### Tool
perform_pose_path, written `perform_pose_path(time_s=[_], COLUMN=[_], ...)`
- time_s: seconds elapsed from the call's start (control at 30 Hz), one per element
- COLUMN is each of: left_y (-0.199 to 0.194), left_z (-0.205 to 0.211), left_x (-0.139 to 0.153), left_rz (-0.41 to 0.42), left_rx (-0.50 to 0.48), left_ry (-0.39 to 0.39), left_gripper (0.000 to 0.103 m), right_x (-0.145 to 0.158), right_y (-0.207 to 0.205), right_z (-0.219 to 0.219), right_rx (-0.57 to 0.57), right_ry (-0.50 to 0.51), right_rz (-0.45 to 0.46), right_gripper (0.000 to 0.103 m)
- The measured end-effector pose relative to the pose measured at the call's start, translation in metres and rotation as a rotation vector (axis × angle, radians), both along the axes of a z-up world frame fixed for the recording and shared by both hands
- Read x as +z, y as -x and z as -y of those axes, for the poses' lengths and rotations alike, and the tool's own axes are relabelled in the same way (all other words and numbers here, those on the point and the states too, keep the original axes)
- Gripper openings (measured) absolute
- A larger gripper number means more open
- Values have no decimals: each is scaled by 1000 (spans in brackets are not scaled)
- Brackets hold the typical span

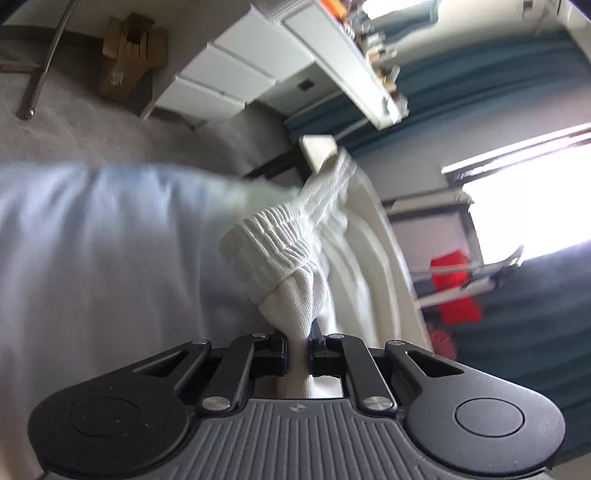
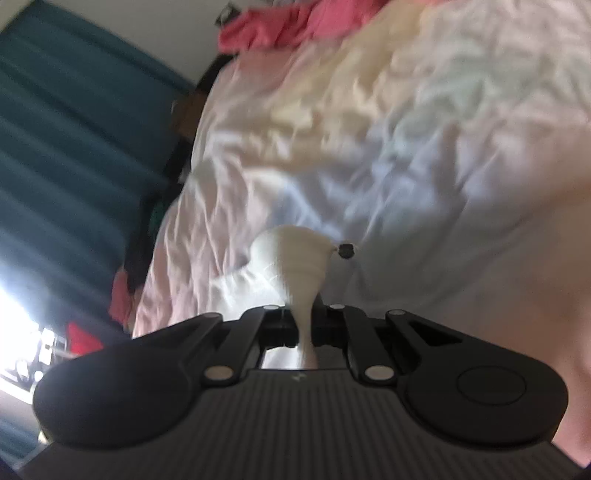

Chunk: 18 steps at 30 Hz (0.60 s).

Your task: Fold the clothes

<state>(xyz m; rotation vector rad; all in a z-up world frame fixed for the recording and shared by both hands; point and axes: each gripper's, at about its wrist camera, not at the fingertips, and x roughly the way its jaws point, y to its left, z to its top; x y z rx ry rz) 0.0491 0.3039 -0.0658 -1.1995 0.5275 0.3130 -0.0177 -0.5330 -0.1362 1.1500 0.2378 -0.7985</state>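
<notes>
Two grips: left hand-held gripper [image 1: 298, 347] clenched on a white knit garment [image 1: 295, 266], right hand-held gripper [image 2: 303, 325] pinching cream cloth [image 2: 295, 254].

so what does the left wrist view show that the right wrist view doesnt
Only the left wrist view: a ribbed white knit cuff pinched in the left gripper, a white drawer unit and a cardboard box.
Only the right wrist view: cream cloth with a small dark button in the right gripper, and pink clothes.
Both: shut jaws, teal curtains.
</notes>
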Motion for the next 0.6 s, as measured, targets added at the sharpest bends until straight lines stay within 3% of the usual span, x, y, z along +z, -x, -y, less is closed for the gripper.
perform_pose_path(time_s=[0.17,0.37,0.43,0.53,0.57,0.6], left_y=[23,44,49,49,52,51], left_z=[-43,-58,-61,-62,-61,-57], left_x=[15,-10,-22,-30,-29,-25], left_rz=[-17,-118,-144,-155,-164,-181], left_rx=[-34,-77,-89,-133,-144,-164], left_ry=[103,54,33,-3,-28,-80], left_gripper=[9,10,12,21,28,42], right_x=[10,-15,-19,-14,-12,-9], right_y=[28,42,44,43,42,40], right_z=[5,11,13,12,11,10], right_rx=[-60,-85,-67,-47,-40,-30], right_ry=[28,-131,-141,-119,-113,-94], right_rz=[-30,-205,-220,-247,-257,-277], right_gripper=[8,9,10,20,28,31])
